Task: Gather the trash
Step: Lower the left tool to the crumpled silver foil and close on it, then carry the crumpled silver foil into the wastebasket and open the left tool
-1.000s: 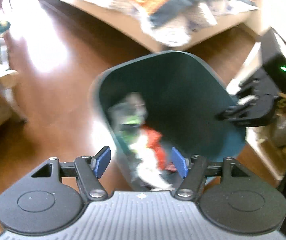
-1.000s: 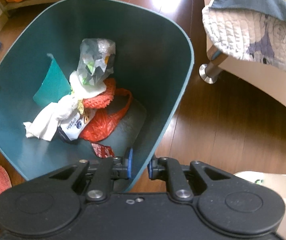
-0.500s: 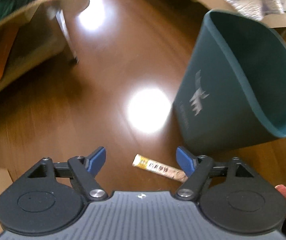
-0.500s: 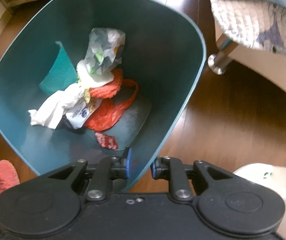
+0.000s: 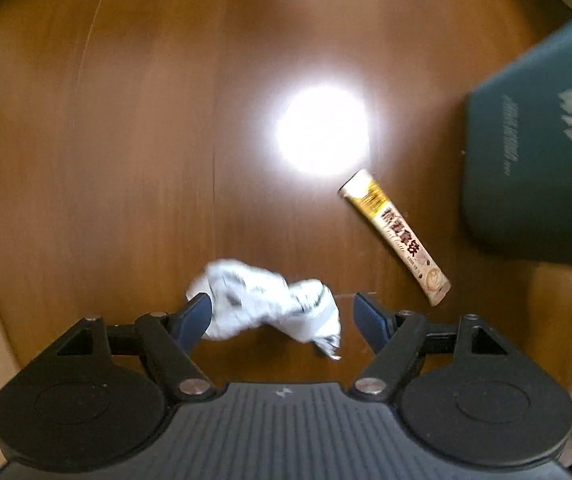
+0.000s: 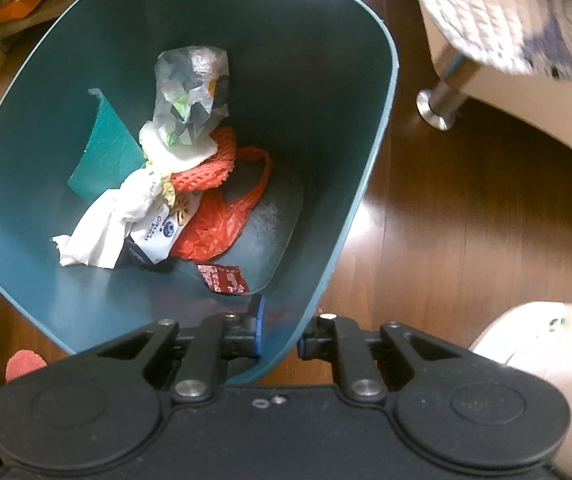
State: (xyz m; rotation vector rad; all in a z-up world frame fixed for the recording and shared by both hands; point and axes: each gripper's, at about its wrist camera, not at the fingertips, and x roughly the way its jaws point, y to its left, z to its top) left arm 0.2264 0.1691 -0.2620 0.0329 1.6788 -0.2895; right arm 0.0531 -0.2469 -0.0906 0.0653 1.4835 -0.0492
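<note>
Left gripper [image 5: 282, 316] fingers wide, just opened further, straddling crumpled paper [image 5: 266, 306] on floor [image 5: 126, 140]; nothing gripped. Lower squarely, close on the wad's middle. Right gripper [image 6: 280, 332] pinches bin [image 6: 366, 160] rim; keep it steady. Sachet [image 5: 396, 236] lies right, near bin.

Floor [image 5: 126, 120] glare, motion blur, fisheye
</note>
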